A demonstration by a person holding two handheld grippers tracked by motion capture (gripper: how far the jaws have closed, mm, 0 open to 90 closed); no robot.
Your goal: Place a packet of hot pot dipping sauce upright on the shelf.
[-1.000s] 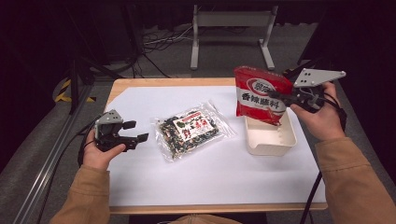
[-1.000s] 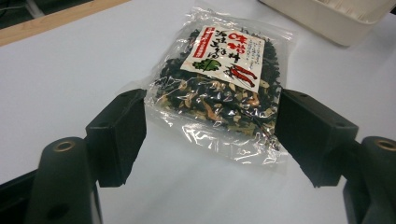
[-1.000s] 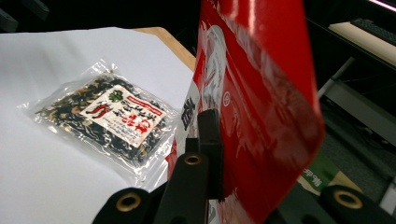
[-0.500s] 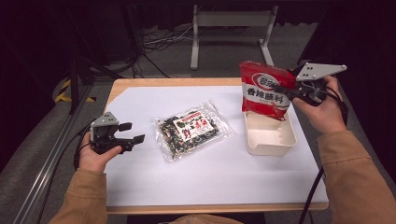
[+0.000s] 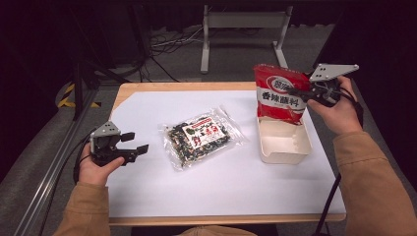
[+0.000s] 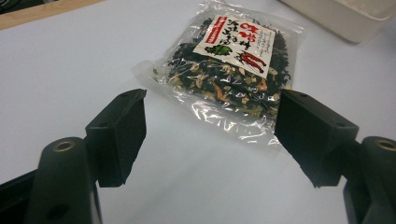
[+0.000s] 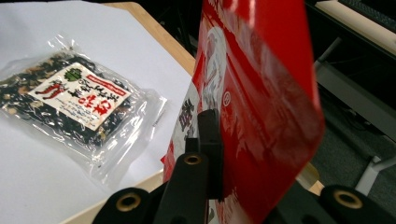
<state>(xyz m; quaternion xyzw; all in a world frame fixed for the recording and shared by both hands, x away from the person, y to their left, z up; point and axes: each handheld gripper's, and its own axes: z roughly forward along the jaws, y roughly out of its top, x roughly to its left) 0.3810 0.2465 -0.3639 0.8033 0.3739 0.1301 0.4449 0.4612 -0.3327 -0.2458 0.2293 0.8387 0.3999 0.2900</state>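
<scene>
Currently right gripper (image 5: 301,93) clamps the red pouch (image 5: 279,94) upright above the white tray (image 5: 285,152). Left gripper (image 5: 135,142) sits wide open, empty, near the clear seaweed packet (image 5: 201,137) on the table.

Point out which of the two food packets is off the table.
The red packet, clamped upright in the right hand-held gripper above the white tray; the clear packet lies flat.
</scene>
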